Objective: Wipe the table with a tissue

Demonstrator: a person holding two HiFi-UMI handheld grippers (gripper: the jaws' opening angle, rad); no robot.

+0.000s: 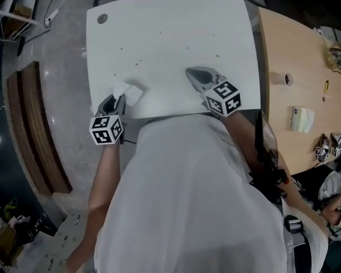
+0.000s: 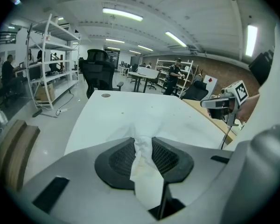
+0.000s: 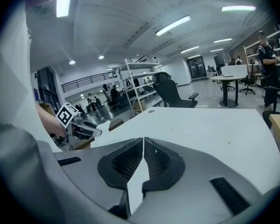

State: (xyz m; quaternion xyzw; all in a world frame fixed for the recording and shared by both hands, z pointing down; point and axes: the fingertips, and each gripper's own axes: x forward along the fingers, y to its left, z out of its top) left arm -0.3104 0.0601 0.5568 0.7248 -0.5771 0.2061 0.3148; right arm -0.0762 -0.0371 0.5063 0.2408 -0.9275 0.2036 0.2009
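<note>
Tissue (image 1: 129, 93), white and crumpled, is pinched in the left claw (image 1: 117, 101) over the near left part of the white desk (image 1: 170, 33). In the left gripper view we see the two dark ribbed pads (image 2: 119, 158) pressed against a twisted band of the tissue. One end runs back toward the camera, and the other fans out beyond the tips onto the desk top. In the head view this free end shows as a pale patch just far of the claw, close to the desk's left edge.

The right claw (image 1: 193, 74) is over the near middle of the same desk, well apart from the tissue and to its right, pointing far and left. In the right gripper view we find its jaws closed tip to tip with nothing between them. The left claw appears beyond them at the left, with tissue showing at its tip.

Each claw carries a marker cube (image 1: 107, 128) on its near end. The person's white garment (image 1: 187, 198) fills the near part of the head view. A wooden desk (image 1: 298, 44) adjoins the white one on the right and bears a roll of tape (image 1: 285, 79) and other small items. A black office chair (image 2: 98, 71) and white shelving (image 2: 51, 55) stand beyond the desk's far end.
</note>
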